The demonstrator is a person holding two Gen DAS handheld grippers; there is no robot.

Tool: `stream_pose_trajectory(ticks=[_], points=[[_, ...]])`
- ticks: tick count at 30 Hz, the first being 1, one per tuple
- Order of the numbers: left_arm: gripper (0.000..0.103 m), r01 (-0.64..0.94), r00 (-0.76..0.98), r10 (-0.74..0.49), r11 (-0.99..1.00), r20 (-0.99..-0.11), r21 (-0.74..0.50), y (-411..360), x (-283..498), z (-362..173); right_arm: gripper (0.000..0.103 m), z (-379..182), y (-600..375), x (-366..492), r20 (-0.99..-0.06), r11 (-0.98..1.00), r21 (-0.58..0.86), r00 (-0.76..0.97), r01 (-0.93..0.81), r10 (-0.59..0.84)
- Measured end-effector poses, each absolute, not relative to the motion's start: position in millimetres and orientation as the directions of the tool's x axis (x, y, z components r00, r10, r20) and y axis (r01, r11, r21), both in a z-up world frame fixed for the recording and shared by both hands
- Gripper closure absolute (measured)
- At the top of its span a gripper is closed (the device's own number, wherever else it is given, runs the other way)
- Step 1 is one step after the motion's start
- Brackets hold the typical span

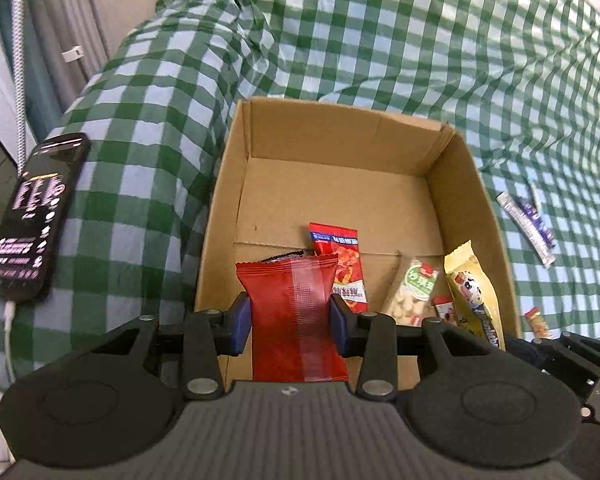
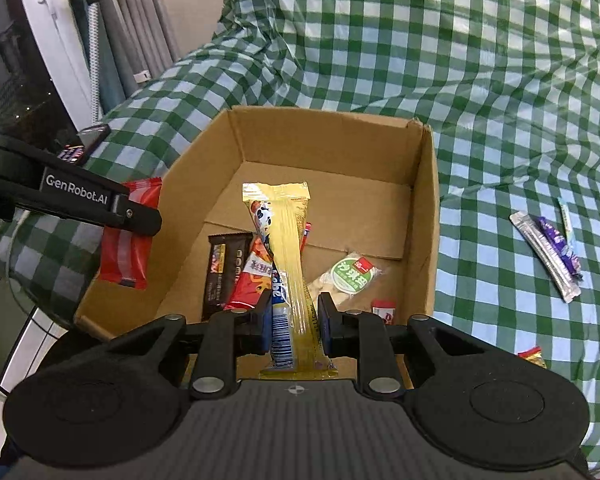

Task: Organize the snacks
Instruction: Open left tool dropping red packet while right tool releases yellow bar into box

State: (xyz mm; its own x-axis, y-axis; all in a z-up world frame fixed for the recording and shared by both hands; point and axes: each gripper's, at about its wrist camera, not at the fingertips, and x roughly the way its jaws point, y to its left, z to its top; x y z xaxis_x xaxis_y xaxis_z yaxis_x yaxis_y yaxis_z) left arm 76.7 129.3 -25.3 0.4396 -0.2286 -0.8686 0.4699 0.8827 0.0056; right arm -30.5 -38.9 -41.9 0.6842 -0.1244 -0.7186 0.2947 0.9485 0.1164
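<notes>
Red packet (image 1: pixel 296 320) clamped in your left gripper (image 1: pixel 290 318), long axis upright, over the cardboard box's (image 1: pixel 476 216) near-left corner; yellow packet (image 2: pixel 290 264) pinched in your right gripper (image 2: pixel 294 326), mid-box.

We count one open cardboard box (image 2: pixel 426 216) and four snack packets lying on its floor: one brown (image 2: pixel 224 270), one red printed (image 2: pixel 250 280), one clear with a green label (image 2: pixel 350 278), one small red-and-white (image 2: pixel 384 308). Two more packets are gripped: one plain red (image 1: pixel 296 320), one long yellow (image 2: pixel 288 264). Outside we count one phone (image 1: pixel 36 216) and two grippers.
</notes>
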Motion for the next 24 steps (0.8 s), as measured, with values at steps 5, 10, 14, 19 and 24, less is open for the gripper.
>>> stream_pose_trajectory(ticks=[5, 10, 14, 19, 24], points=[[0.058, 0.485, 0.424, -0.186, 0.873, -0.886, 0.049, 110.9, 94.5, -46.8, 0.079, -59.5, -56.9, -15.4, -0.743, 0.939, 0.135, 0.659, 0.315, -0.115], [0.058, 0.493, 0.403, -0.150, 0.867, -0.903, 0.076, 98.5, 109.9, -66.8, 0.079, -75.5, -67.8, 0.0, -0.759, 0.935, 0.147, 0.643, 0.322, -0.102], [0.058, 0.495, 0.391, -0.127, 0.864, -0.912, 0.092, 91.9, 117.4, -79.3, 0.079, -86.4, -71.1, 10.1, -0.770, 0.931, 0.161, 0.632, 0.328, -0.090], [0.058, 0.500, 0.378, -0.110, 0.860, -0.919, 0.102, 85.5, 122.8, -90.0, 0.079, -95.6, -76.5, 18.4, -0.778, 0.928, 0.167, 0.622, 0.334, -0.084], [0.028, 0.519, 0.390, -0.111, 0.847, -0.914, 0.118, 80.8, 121.8, -90.5, 0.076, -99.2, -78.9, 20.9, -0.782, 0.927, 0.164, 0.617, 0.337, -0.086]])
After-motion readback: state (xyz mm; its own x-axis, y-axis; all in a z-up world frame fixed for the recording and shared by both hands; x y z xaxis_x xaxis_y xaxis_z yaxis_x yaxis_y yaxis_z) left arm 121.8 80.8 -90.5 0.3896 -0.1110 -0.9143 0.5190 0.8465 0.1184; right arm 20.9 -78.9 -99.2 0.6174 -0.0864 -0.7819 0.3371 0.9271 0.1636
